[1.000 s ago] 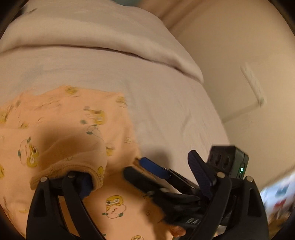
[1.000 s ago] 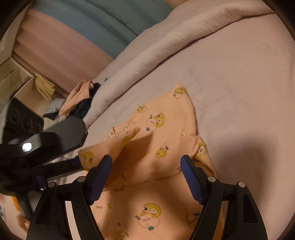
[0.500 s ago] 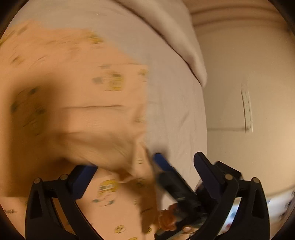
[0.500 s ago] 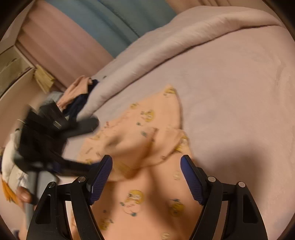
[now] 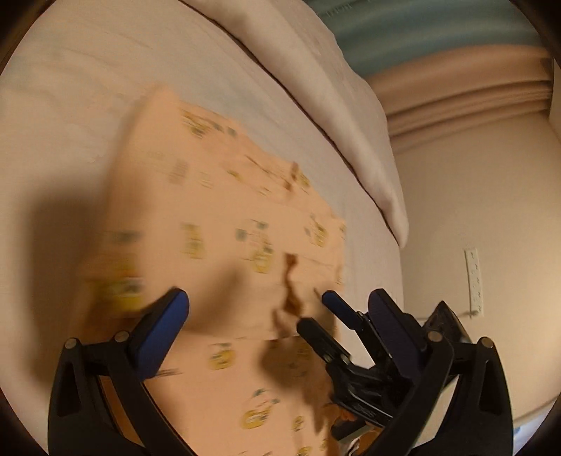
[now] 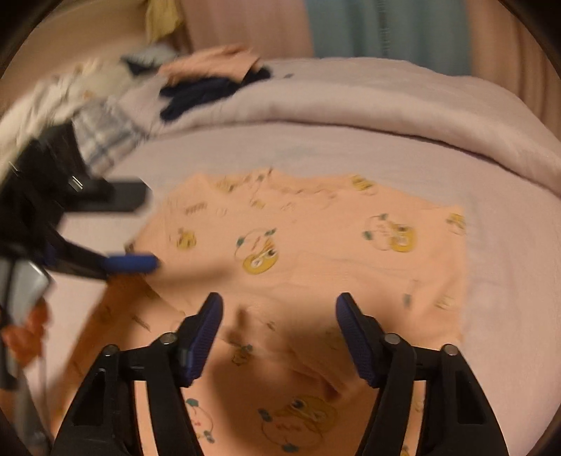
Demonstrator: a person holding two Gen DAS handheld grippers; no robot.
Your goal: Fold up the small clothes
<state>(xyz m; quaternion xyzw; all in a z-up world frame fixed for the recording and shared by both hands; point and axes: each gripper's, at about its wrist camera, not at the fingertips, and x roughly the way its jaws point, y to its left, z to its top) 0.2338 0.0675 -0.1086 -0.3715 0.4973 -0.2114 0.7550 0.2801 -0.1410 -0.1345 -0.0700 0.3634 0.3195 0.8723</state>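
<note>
A peach baby garment printed with yellow ducks lies spread on the pale bed sheet, one part folded over the rest. My left gripper hovers over its near part, jaws wide open and empty. The right gripper shows just beside my left one's right finger. In the right wrist view the garment fills the middle. My right gripper is above the garment's near fold, its jaws closing with only cloth beneath them and nothing pressed. The left gripper reaches in from the left, at the garment's edge.
A rolled pale duvet runs along the far side of the bed. A pile of other clothes lies at the back left. Beyond the bed's right edge stands a wall with a power strip. Curtains hang behind.
The left gripper had a fold of the garment at its finger; now it is free and the fold lies flat. Both grippers swung and rolled over the garment. The right jaws are narrower.
</note>
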